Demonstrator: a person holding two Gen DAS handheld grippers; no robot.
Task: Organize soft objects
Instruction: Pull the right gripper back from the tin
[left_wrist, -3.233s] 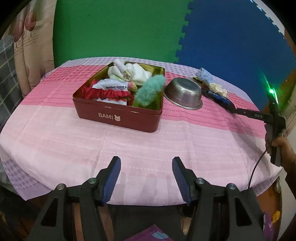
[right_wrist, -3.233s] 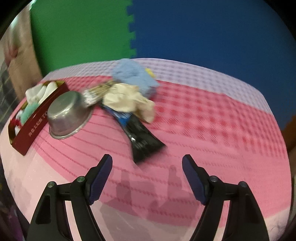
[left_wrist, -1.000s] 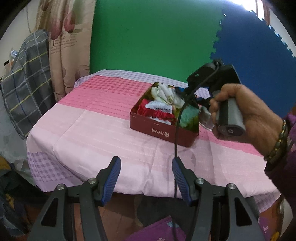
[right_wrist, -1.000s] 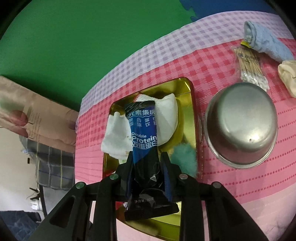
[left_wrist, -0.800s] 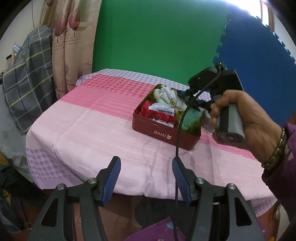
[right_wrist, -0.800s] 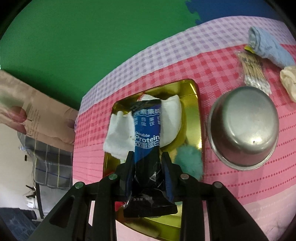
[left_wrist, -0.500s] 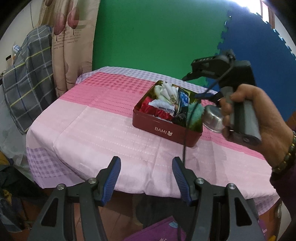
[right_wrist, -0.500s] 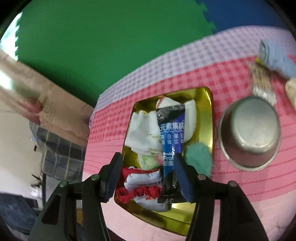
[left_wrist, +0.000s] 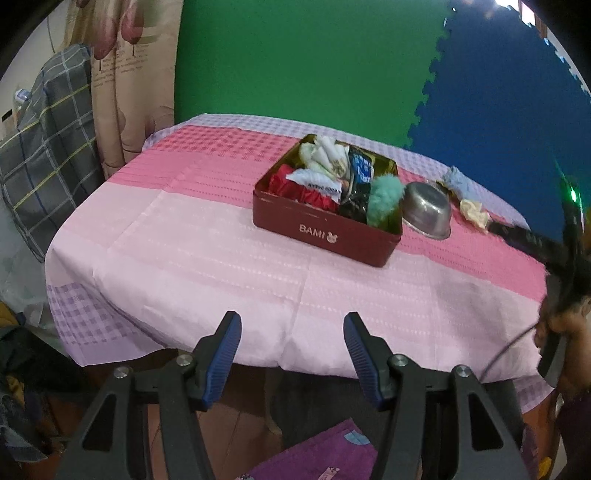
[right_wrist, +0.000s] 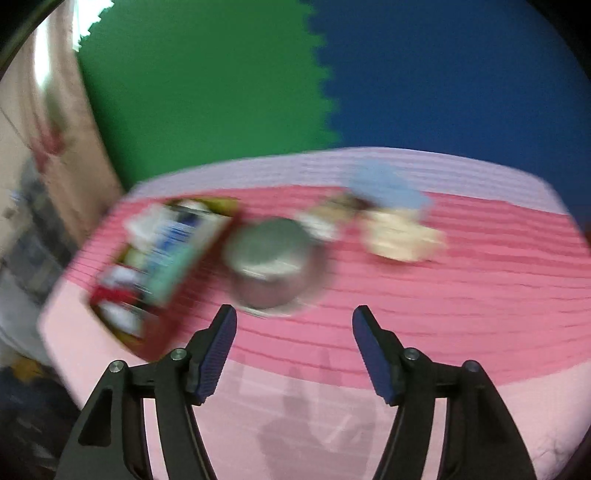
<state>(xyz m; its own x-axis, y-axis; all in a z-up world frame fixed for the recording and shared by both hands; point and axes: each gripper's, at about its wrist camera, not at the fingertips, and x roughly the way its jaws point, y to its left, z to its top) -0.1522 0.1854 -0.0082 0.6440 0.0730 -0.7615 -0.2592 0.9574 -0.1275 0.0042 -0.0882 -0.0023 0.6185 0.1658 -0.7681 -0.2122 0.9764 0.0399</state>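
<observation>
Table (left_wrist: 221, 258) under a pink cloth. Red tin (left_wrist: 325, 230) at 1 o'clock from the left gripper (left_wrist: 291, 349) holds the black-and-blue packet (left_wrist: 356, 188), a teal pompom (left_wrist: 384, 199), and red and white soft items. Steel bowl (left_wrist: 428, 214) just beside the tin at 3 o'clock. Blue cloth (left_wrist: 456, 181) and cream cloth (left_wrist: 474, 216) beyond the bowl. Left gripper's fingers apart, empty. Right gripper (right_wrist: 293, 345): jaws have just been opening, nothing between; view blurred.
</observation>
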